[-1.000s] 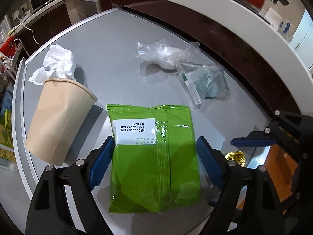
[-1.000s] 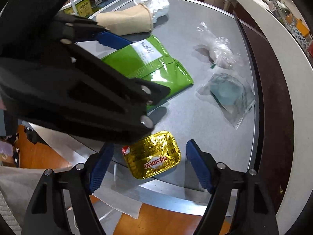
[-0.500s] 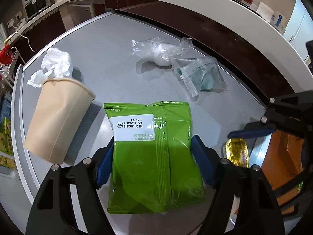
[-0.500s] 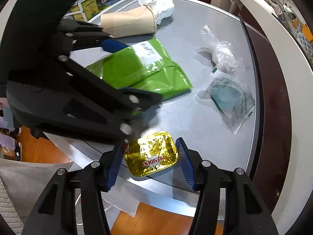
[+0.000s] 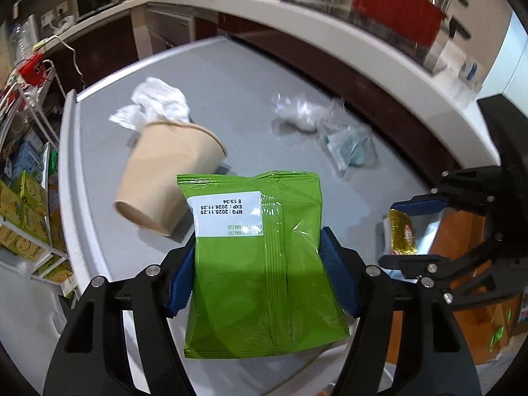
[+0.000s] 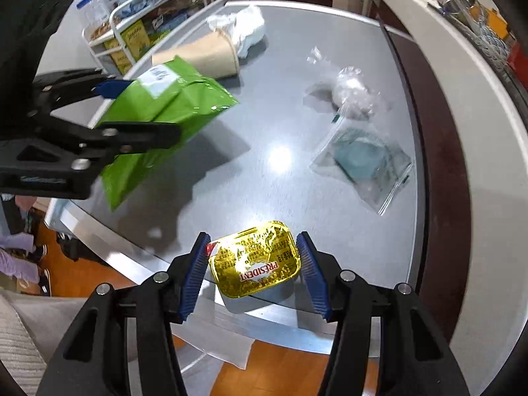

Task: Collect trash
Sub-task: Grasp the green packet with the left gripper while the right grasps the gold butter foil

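My left gripper (image 5: 257,264) is shut on a green snack bag (image 5: 260,257) and holds it lifted above the grey table (image 5: 231,76); the bag also shows in the right wrist view (image 6: 165,112). My right gripper (image 6: 252,270) is shut on a gold foil butter packet (image 6: 255,259), raised over the table's near edge; the packet also shows in the left wrist view (image 5: 401,231). On the table lie a tipped paper cup (image 5: 171,175) with crumpled white tissue (image 5: 158,102) at its mouth, a crumpled clear plastic bag (image 5: 303,115) and a clear zip bag (image 5: 349,148).
A wire rack with cartons (image 5: 23,198) stands left of the table. A white counter (image 5: 297,16) with a red pot (image 5: 396,16) curves behind. Orange wood floor (image 6: 99,277) lies below the table's near edge.
Both grippers closed on their items and lifted them: the left raised the green bag off the table, the right closed on the gold packet and lifted it.
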`<state>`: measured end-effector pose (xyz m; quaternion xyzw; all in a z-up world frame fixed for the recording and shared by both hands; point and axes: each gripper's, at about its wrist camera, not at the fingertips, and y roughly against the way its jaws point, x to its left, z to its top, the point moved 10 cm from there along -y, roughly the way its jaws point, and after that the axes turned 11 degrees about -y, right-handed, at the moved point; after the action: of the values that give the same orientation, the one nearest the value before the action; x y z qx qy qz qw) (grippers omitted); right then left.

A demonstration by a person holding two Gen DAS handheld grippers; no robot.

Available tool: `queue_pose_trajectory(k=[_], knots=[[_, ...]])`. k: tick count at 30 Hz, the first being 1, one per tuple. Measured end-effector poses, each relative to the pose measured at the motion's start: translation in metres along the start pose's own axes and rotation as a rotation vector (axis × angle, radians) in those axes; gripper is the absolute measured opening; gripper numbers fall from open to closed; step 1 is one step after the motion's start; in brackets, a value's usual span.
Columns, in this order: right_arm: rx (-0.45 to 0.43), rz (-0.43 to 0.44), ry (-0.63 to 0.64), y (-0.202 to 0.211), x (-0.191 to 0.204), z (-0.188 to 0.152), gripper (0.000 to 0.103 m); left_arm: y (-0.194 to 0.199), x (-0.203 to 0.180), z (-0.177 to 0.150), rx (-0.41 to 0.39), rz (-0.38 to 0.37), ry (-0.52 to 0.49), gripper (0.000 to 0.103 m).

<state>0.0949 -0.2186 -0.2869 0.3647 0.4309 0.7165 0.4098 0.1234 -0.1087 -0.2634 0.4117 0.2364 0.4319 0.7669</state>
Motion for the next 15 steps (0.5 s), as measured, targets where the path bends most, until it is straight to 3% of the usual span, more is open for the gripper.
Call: queue_pose_trajectory(k=[15], knots=[[-0.165,0.008,-0.072,0.058,0.005,0.033,0.053,0.072,0.027,0.013,-0.153,0.084,0.137,0.069]])
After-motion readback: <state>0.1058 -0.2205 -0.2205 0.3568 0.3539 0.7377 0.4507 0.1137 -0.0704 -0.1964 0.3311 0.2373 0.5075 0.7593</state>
